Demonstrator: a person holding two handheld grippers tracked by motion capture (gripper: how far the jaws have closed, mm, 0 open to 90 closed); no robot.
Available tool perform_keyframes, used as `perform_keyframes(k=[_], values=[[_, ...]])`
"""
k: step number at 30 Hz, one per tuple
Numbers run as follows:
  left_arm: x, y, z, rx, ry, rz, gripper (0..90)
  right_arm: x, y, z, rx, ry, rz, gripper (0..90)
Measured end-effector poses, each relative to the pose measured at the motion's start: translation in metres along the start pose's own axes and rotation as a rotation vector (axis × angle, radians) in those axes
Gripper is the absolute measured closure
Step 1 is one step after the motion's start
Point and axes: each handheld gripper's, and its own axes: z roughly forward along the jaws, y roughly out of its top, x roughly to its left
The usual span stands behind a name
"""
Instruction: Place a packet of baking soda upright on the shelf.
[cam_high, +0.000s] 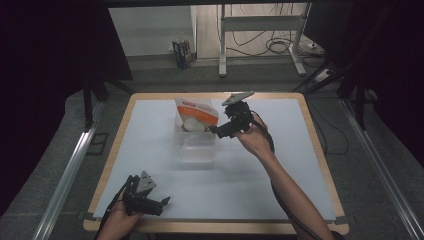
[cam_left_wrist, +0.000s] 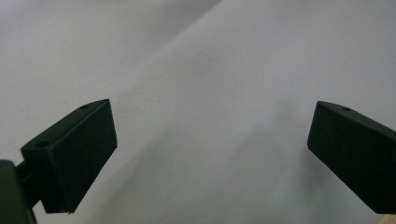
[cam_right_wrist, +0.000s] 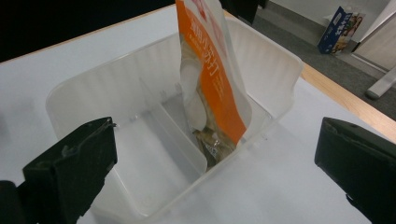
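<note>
A clear plastic bin (cam_high: 196, 148) (cam_right_wrist: 93, 84) with a divider sits at the table's middle. An orange-and-white snack bag (cam_high: 196, 113) (cam_right_wrist: 212, 79) stands tilted in its far compartment, leaning on the wall; the near compartment holds nothing. My right gripper (cam_high: 215, 131) (cam_right_wrist: 215, 172) hovers open just right of the bin, its jaws wide apart and holding nothing. My left gripper (cam_high: 164, 202) (cam_left_wrist: 210, 154) rests low near the table's front left edge, open over the bare white surface.
The white table (cam_high: 280, 170) has a wooden rim (cam_high: 320, 145). Beyond it are a grey floor, metal desk legs (cam_high: 222, 45), cables and a small box (cam_high: 182, 52) (cam_right_wrist: 343, 28). Dark curtains flank both sides.
</note>
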Motion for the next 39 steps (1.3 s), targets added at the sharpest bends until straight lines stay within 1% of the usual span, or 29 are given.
perform_keyframes(k=[3, 8, 17, 20, 28, 33, 37, 39], values=[[0.000, 0.000, 0.000, -0.002, -0.001, -0.003, 1.4, 0.002, -0.004, -0.004, -0.004, -0.005, -0.003, 0.0], [0.000, -0.001, -0.001, -0.001, 0.000, -0.002, 1.4, 0.004, -0.010, -0.010, 0.000, -0.011, -0.023, 0.0], [-0.001, -0.001, -0.001, 0.000, 0.003, 0.000, 1.5, 0.013, -0.025, -0.016, -0.009, 0.016, -0.028, 0.0], [-0.001, -0.001, -0.001, 0.001, 0.003, 0.001, 1.5, 0.015, -0.029, -0.019, -0.018, 0.024, -0.023, 0.0], [-0.002, -0.001, -0.001, 0.001, 0.004, 0.011, 1.4, 0.020, -0.041, -0.023, 0.003, 0.027, -0.031, 0.0], [0.000, -0.001, -0.002, -0.009, -0.006, -0.007, 1.4, 0.022, -0.048, -0.025, 0.015, 0.027, -0.036, 0.0], [0.001, -0.002, -0.002, -0.014, -0.013, -0.012, 1.4, 0.025, -0.053, -0.028, 0.009, 0.033, -0.041, 0.0], [0.001, -0.002, -0.002, -0.014, -0.014, -0.013, 1.5, 0.028, -0.055, -0.031, 0.008, 0.035, -0.053, 0.0]])
